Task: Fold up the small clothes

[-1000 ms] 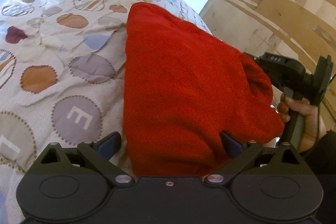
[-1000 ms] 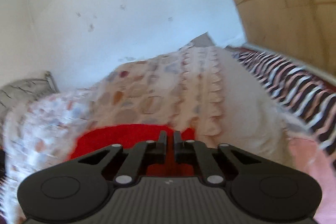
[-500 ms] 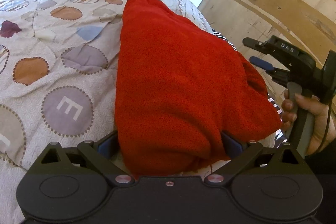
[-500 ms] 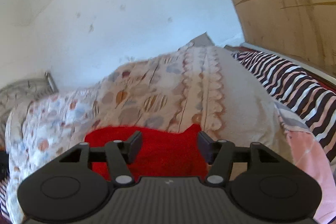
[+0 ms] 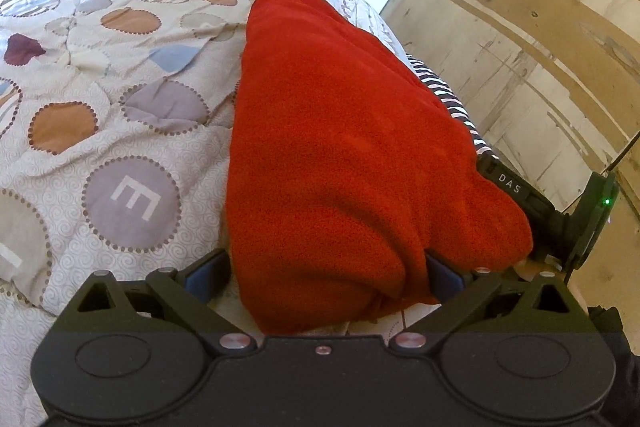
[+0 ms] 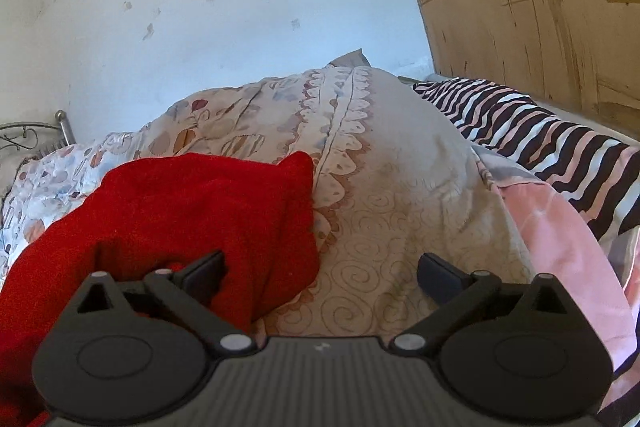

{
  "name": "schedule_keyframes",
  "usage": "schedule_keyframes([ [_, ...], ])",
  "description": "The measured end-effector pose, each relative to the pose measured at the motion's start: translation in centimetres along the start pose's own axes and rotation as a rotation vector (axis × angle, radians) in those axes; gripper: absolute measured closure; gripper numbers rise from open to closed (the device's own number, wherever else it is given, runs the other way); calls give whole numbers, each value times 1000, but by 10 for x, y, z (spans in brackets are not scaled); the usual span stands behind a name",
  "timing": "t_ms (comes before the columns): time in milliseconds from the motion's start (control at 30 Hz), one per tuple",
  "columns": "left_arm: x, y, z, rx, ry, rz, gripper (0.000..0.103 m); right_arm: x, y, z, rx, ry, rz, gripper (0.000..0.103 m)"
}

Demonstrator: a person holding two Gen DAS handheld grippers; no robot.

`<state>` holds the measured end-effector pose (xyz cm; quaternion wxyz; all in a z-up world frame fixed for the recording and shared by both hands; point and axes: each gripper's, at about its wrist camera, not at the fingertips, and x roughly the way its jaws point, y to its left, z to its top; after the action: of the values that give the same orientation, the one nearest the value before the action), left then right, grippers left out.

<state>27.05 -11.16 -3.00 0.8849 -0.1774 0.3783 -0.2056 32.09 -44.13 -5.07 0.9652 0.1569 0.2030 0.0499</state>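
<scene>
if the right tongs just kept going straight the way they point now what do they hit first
Most likely the patterned quilt on the bed. The right tongs, their jaws opening, point slightly downward at bare quilt, with the red garment lying left of that line, its edge reaching in by the left pad. Depth is hard to judge here.

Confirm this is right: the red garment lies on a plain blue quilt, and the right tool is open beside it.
Wrong on the quilt. The red garment lies on a cream quilt patterned with coloured circles, not a plain blue one, as the left wrist view shows. The rest stands: the right tool is open, its jaws opening wider, gripping nothing, at the garment's edge.
</scene>
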Motion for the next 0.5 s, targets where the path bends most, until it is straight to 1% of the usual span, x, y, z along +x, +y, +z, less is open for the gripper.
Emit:
schedule_keyframes([
  [500, 2, 2, 0, 0, -4, -9, 1, -4, -1, -17, -8, -85, -9, 1],
])
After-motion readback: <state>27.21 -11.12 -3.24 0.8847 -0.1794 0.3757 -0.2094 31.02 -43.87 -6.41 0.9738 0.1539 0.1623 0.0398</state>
